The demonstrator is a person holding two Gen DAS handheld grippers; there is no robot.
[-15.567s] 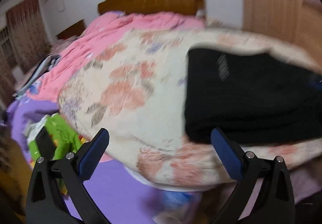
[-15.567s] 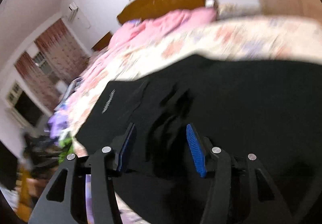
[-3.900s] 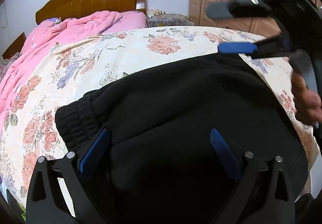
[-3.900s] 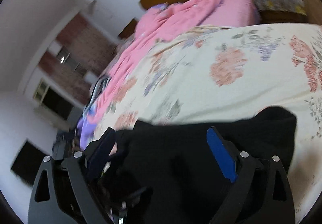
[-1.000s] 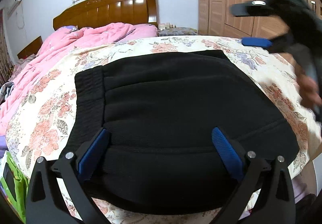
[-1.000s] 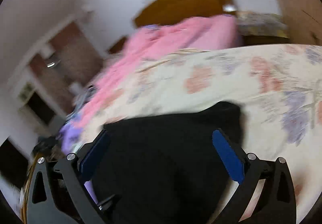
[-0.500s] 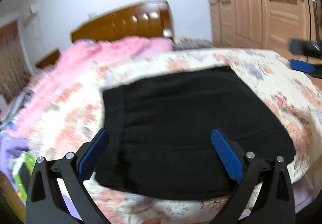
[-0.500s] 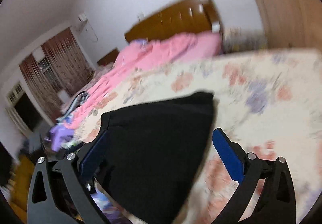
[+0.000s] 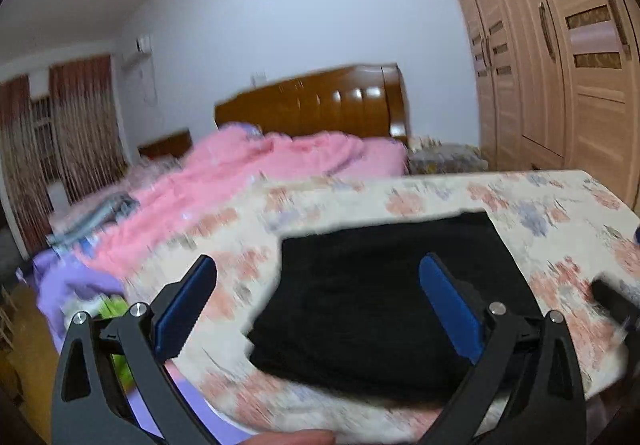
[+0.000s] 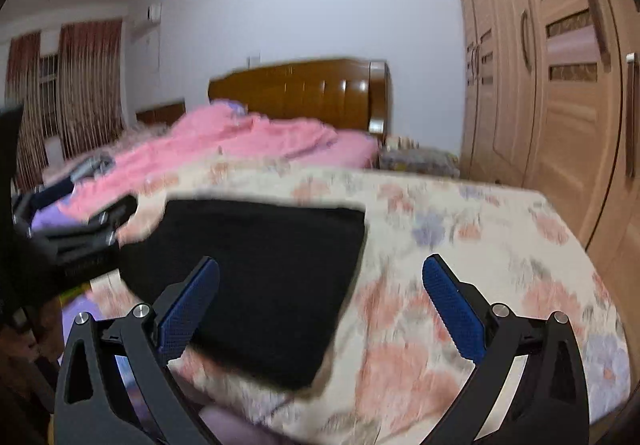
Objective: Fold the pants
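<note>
The black pants (image 9: 384,293) lie folded into a flat rectangle on the floral bedspread (image 9: 560,221) near the bed's foot edge. They also show in the right wrist view (image 10: 260,277). My left gripper (image 9: 320,305) is open and empty, held back above the near edge of the pants. My right gripper (image 10: 320,305) is open and empty, held off the bed's near edge to the right of the pants. The left gripper (image 10: 120,217) shows at the left of the right wrist view.
A pink quilt (image 9: 256,173) lies at the far left of the bed, before a wooden headboard (image 9: 320,105). Wooden wardrobe doors (image 9: 560,65) stand at the right. Purple cloth (image 9: 76,277) and green clutter (image 9: 112,309) lie by the bed's left corner.
Both grippers have pulled back and up from the pants, which now look smaller and farther. The pants lie still in their folded shape.
</note>
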